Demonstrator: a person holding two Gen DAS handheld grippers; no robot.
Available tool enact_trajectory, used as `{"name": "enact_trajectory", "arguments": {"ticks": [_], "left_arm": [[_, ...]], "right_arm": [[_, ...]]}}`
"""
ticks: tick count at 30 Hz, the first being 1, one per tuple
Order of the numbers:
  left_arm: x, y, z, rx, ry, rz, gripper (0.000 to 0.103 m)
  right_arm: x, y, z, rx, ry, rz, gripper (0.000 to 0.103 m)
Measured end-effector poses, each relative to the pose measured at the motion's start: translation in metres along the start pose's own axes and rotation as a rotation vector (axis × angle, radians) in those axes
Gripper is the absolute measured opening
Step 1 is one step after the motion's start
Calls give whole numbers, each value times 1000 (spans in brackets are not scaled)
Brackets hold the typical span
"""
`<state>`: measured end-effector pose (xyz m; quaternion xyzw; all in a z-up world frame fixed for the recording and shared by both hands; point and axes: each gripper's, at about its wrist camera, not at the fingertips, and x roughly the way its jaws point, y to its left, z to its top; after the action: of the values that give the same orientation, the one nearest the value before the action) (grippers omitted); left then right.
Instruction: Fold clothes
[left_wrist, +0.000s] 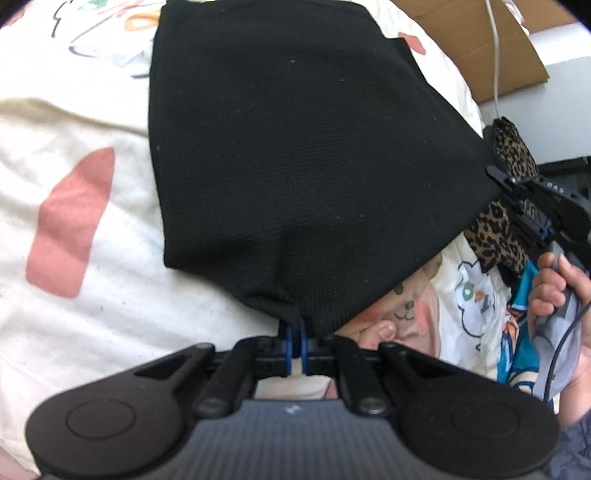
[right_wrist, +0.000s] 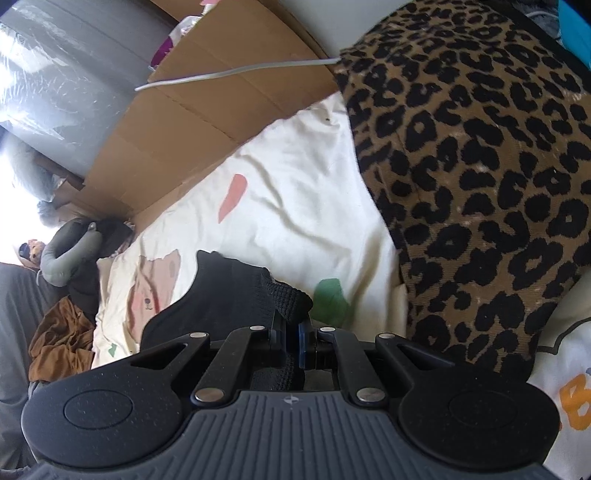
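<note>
while the black garment (left_wrist: 314, 166) lies spread over the cream printed bedsheet (left_wrist: 74, 314) | left gripper (left_wrist: 295, 341) pinched tight on its near edge | right gripper (right_wrist: 293, 332) clamped on its far corner | leopard-print cloth (right_wrist: 480, 184) just beside the right gripper

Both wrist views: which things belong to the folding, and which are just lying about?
Job:
black garment, pinched by left tool and right tool
leopard-print garment
patterned bedsheet

Lying about:
cardboard
white cable
brown cloth
</note>
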<state>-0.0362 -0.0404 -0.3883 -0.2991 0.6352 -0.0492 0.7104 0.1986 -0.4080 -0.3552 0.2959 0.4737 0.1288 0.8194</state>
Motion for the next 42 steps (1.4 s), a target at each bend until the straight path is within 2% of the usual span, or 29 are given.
{"name": "enact_trajectory", "arguments": {"ticks": [4,11,14,17,20,22,23,25,27,30,32,36,39,41,42], "left_arm": [[5,-1,3,-40,4,-14,4],[7,15,-3,-172,2,-72,6],[5,21,-4,-217,18,-88,7],[-3,21,-5,-185,35,-73,7],[-11,22,-6,-162,57,-35,4],[-16,23,-6,-162,56,-36,4],[-18,22,-4,-152,58,-29,5],[-23,19,-2,-130,62,-18,5],[-27,12,2,-86,61,-14,7],[-35,-1,11,1,65,-35,16],[-38,-11,22,70,81,-71,17],[-41,-32,47,174,54,-51,17],[-46,-46,71,267,24,-25,27],[-47,-57,84,360,8,-5,44],[-47,-63,92,413,2,8,46]], "right_arm": [[6,-11,-2,4,3,-5,5],[10,-19,-8,-6,-23,-38,10],[1,-17,-9,-16,-65,-65,19],[-13,-19,-8,0,-122,-86,20],[-29,-25,-10,37,-165,-71,20],[-36,-27,-18,51,-171,-57,20],[-40,-28,-22,58,-173,-49,20],[-46,-29,-31,71,-172,-38,29],[-47,-29,-42,72,-158,-30,30],[-46,-28,-57,72,-126,-14,30],[-44,-27,-64,68,-104,-5,30],[-43,-26,-74,83,-91,7,35],[-40,-25,-80,88,-74,14,35],[-37,-25,-84,95,-64,16,35],[-35,-25,-86,99,-61,17,35]]}}
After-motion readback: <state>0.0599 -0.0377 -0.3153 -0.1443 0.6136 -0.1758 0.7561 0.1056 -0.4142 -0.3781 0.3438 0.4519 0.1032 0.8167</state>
